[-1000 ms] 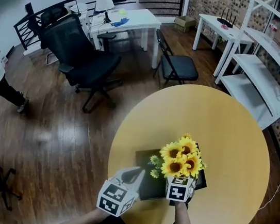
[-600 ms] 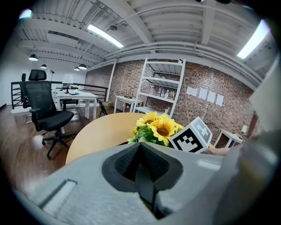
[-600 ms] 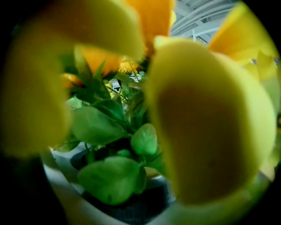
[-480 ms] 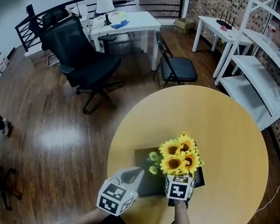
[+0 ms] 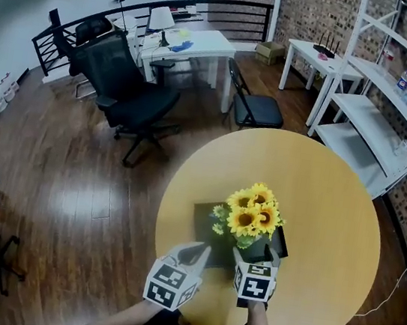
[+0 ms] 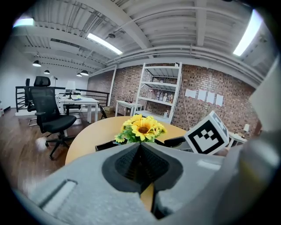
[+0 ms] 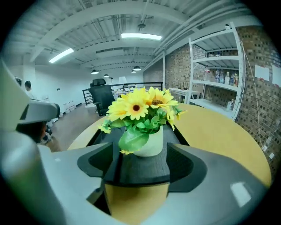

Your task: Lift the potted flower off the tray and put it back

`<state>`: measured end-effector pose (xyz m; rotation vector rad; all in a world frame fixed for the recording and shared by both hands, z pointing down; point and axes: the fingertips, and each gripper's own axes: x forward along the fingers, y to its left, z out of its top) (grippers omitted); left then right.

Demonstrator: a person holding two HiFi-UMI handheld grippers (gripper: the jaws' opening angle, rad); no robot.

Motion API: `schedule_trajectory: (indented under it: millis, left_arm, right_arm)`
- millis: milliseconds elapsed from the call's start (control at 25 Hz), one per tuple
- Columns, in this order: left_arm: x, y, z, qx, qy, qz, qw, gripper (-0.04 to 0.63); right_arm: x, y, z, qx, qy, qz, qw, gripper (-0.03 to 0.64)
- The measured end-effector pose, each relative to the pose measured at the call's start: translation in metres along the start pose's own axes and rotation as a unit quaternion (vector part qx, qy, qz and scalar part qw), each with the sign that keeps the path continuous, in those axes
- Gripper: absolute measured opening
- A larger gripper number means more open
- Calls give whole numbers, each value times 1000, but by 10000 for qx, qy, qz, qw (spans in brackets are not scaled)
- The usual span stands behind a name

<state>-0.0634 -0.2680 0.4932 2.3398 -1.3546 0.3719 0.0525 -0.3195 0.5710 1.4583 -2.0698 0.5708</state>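
The potted flower (image 5: 249, 214), yellow sunflowers in a pale pot (image 7: 148, 143), stands upright on the black tray (image 5: 205, 226) on the round wooden table (image 5: 326, 206). My right gripper (image 5: 256, 254) sits just short of the pot, on my side of it. Its jaws are apart and closing, and in the right gripper view only the tray's surface shows between them (image 7: 145, 154). My left gripper (image 5: 201, 252) hovers at the tray's near left corner with its pads together (image 6: 140, 147) and nothing in them. In the left gripper view the flowers (image 6: 140, 127) lie ahead.
A black office chair (image 5: 128, 86) and a folding chair (image 5: 254, 101) stand on the wooden floor beyond the table. A white desk (image 5: 187, 42) is farther back. White shelving (image 5: 395, 96) lines the brick wall on the right.
Both grippers have drawn back toward me. The right one has come away from the pot, which stays on the tray. The person at the far left has left the view.
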Motion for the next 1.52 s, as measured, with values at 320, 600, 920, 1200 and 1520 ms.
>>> schedule_trajectory:
  millis: [320,600,920,1200,1520]
  left_arm:
    - [-40,-38,-16,-2,-141,56,9999,3]
    - [-72,-41,-25,22,-184,58,9998,3]
    - [-125,-31,-44,57,-263,-123,9996,3]
    - [-165,-38,-66,109,-256,-337,9990,3]
    - [-192,-53,-77,160,-289,-458,9984,3]
  right_arm:
    - [-74,33,-5,-228,-575,271,9977,170]
    - [-122,69,-1,-157,-1071,396,9933,2]
    - [-158,138,-15,-30,-1313,497,9901,0]
    - [-187,174,-43,63,-1295,412,9907,0]
    - [-219,189,-57,161,-1443,395,9886,0]
